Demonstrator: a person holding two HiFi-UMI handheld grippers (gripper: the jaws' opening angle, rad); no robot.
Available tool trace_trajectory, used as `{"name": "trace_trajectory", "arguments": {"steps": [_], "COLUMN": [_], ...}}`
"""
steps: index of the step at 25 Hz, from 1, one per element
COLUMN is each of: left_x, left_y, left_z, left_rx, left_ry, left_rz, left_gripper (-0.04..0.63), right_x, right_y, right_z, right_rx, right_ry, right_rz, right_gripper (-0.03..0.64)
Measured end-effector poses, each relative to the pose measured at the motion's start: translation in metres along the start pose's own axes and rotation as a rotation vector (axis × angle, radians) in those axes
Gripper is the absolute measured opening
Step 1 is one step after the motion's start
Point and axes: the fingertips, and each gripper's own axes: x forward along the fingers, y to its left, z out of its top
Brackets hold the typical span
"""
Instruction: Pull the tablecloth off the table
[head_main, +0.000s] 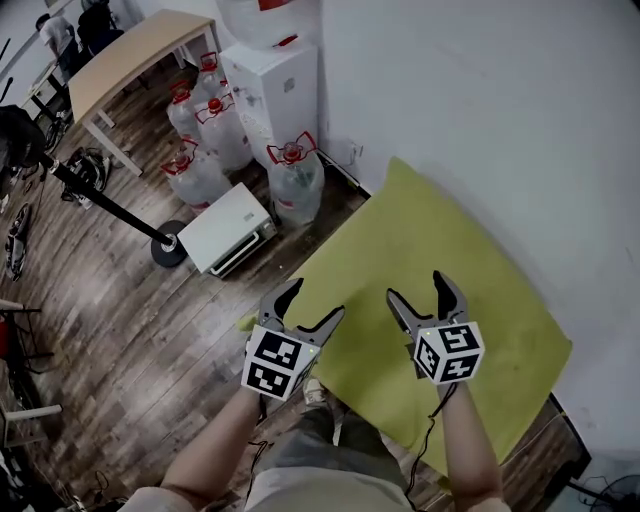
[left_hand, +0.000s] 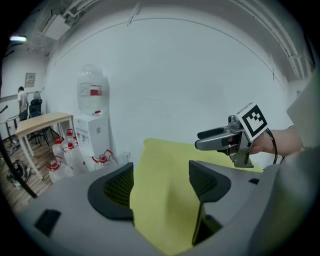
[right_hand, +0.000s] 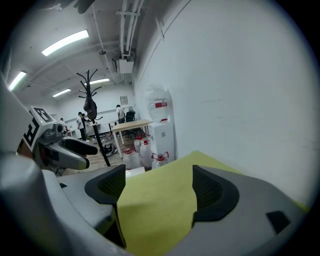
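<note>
Over the near edge of the tablecloth (head_main: 430, 250), both my grippers hover side by side, pointing away from me toward the white wall (head_main: 480, 100). Left gripper (head_main: 315, 300): jaws spread wide, nothing between the pads, positioned above the cloth's near-left corner and partly over the wood floor (head_main: 130, 330). Right gripper (head_main: 416, 287): jaws also wide apart and empty, above the cloth's near middle. Both gripper views show only cloth through the gap, lying below and beyond; no pad is pressing fabric. Cloth is yellow-green, spread flat and fully covering whatever it lies on, with its far edge against the wall and a small flap hanging at the near-left corner. On the floor to the left are water jugs (head_main: 295, 180) with red caps, the nearest just beside the cloth's left edge. White box appliance (head_main: 230, 228) sits near that jug, with a black stand (head_main: 165, 250) left of it. White water dispenser (head_main: 280, 85) is farther along the wall, wooden desk (head_main: 130, 50) at far left.
</note>
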Motion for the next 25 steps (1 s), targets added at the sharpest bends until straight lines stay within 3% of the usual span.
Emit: {"name": "trace_trajectory", "arguments": {"steps": [2, 5, 7, 13, 19, 25], "left_x": [0.022, 0.053, 0.071, 0.115, 0.133, 0.139], "left_y": [0.003, 0.009, 0.014, 0.012, 0.010, 0.015], "left_z": [-0.012, -0.035, -0.052, -0.101, -0.136, -0.141], "left_rx": [-0.031, -0.144, -0.169, -0.010, -0.082, -0.024], "left_ry": [0.030, 0.066, 0.100, 0.231, 0.307, 0.341], "left_rz": [-0.006, -0.021, -0.015, 0.018, 0.013, 0.079], "left_gripper": [0.344, 0.344, 0.344, 0.344, 0.344, 0.340], "right_x": [0.017, 0.039, 0.052, 0.083, 0.095, 0.100], "right_y": [-0.011, -0.022, -0.030, -0.059, -0.074, -0.075], "right_z": [-0.018, -0.043, -0.059, -0.108, -0.147, -0.153], "right_rx": [0.000, 0.013, 0.022, 0.052, 0.029, 0.023], "right_ry": [0.038, 0.078, 0.104, 0.192, 0.287, 0.293], "right_rz": [0.005, 0.024, 0.028, -0.015, -0.097, -0.103], "right_gripper": [0.411, 0.411, 0.415, 0.422, 0.442, 0.446]}}
